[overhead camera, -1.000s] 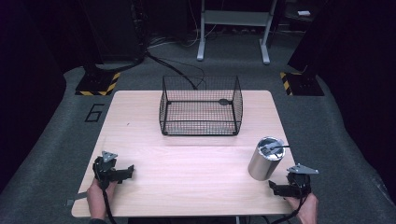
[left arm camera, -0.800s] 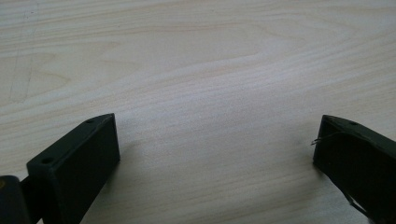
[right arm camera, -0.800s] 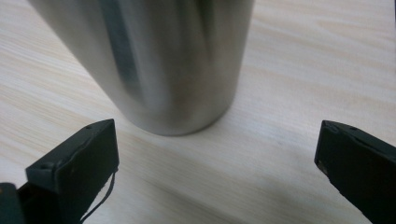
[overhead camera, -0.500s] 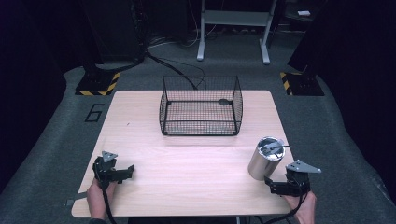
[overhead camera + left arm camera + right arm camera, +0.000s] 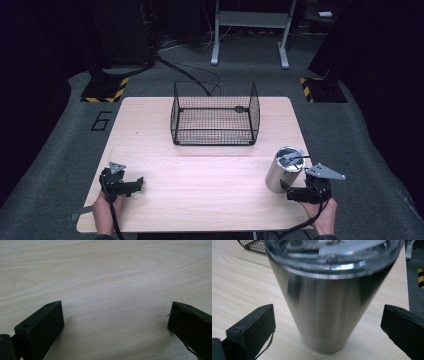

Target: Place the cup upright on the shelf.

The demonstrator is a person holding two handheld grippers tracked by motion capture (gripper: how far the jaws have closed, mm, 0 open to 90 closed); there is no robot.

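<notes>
Right tongs (image 5: 328,322) spread wide astride steel tumbler (image 5: 329,295), untouching, left tongs (image 5: 116,320) wide, empty

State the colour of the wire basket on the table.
Black. The wire basket stands out best in the high view, dark mesh against the pale wooden table.

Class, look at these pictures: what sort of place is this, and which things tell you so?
Probably a lab or recording studio: a bare wooden table on grey carpet, hazard-striped stand bases, and a number 6 marked on the floor.
</notes>
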